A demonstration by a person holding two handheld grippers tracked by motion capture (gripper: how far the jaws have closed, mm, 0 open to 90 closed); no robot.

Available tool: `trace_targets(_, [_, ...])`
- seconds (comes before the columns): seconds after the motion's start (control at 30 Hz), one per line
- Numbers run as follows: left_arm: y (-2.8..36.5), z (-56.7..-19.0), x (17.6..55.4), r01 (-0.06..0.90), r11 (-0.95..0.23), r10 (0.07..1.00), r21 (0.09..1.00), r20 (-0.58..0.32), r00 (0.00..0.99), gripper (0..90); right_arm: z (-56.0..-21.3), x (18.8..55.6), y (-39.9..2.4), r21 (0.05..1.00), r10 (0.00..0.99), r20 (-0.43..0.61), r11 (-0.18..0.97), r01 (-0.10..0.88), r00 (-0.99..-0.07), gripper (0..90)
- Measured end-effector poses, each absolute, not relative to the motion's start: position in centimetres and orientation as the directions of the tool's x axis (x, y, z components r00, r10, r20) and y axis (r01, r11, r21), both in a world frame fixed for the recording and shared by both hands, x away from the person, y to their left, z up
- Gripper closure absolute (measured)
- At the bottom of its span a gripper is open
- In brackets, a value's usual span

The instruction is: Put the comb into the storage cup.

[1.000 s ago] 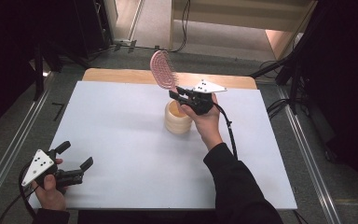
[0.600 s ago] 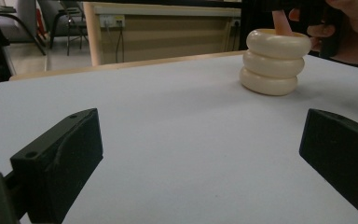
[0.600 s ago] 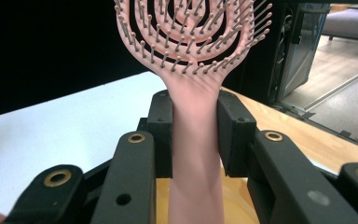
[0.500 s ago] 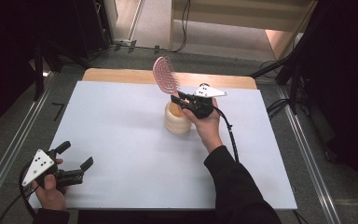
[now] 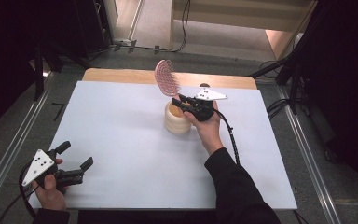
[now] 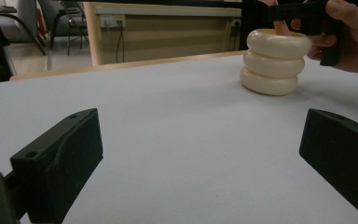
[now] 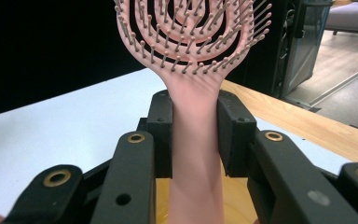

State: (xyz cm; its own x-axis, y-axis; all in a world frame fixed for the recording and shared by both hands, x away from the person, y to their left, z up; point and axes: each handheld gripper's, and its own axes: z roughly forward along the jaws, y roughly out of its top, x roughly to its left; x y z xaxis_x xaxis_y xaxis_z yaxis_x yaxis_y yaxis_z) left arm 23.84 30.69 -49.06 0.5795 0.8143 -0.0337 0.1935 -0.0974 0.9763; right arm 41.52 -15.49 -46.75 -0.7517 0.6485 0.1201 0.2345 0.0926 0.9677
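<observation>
The right tool (image 5: 182, 103) sits just above centre in the high view, its jaws clamped on the handle of a pink brush (image 5: 166, 78). In the right gripper view the two pads press the handle (image 7: 196, 135) from both sides. The brush head points up and tilts toward the upper left of the high view, bristles facing the right tool's camera. The lower end of the handle reaches down into the open top of a cream holder (image 5: 177, 119), a stack of three rounded rings standing upright on the white table (image 5: 121, 121).

The left tool (image 5: 77, 164) rests at the lower left of the high view, on the table and well apart from the holder. Its jaws stand wide with nothing between them. In the left gripper view the holder (image 6: 272, 63) appears at the upper right.
</observation>
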Motion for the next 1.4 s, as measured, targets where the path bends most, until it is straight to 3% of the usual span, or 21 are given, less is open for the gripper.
trace_targets(0.53, [30.7, -49.0, 23.8, 0.193, -0.099, 0.814, 0.976, -0.032, 0.579, 0.1, -46.7, 40.4, -15.8, 0.958, 0.671, 0.108, 0.126, 0.256, -0.734, 66.6])
trace_targets(0.63, [30.7, -49.0, 23.8, 0.193, -0.099, 0.814, 0.976, -0.032, 0.580, 0.2, -46.6, 40.1, -15.9, 0.955, 0.684, 0.103, 0.134, 0.264, -0.722, 53.0])
trace_targets(0.7, [30.7, -49.0, 23.8, 0.193, -0.101, 0.814, 0.976, -0.031, 0.580, 0.1, -46.6, 39.9, -16.2, 0.953, 0.680, 0.115, 0.130, 0.273, -0.725, 50.8])
trace_targets(0.83, [30.7, -49.0, 23.8, 0.192, -0.101, 0.814, 0.976, -0.030, 0.580, 0.1, -46.2, 39.7, -16.8, 0.948, 0.670, 0.164, 0.096, 0.303, -0.724, 30.0])
trace_targets(1.07, [30.7, -49.0, 23.8, 0.193, -0.102, 0.814, 0.976, -0.030, 0.580, 0.1, -46.2, 38.8, -17.5, 0.943, 0.679, 0.151, 0.119, 0.310, -0.719, 0.0])
trace_targets(1.4, [30.6, -49.0, 23.8, 0.191, -0.103, 0.813, 0.976, -0.028, 0.582, 0.1, -46.4, 37.1, -19.3, 0.951, 0.711, 0.152, 0.085, 0.298, -0.686, 0.0])
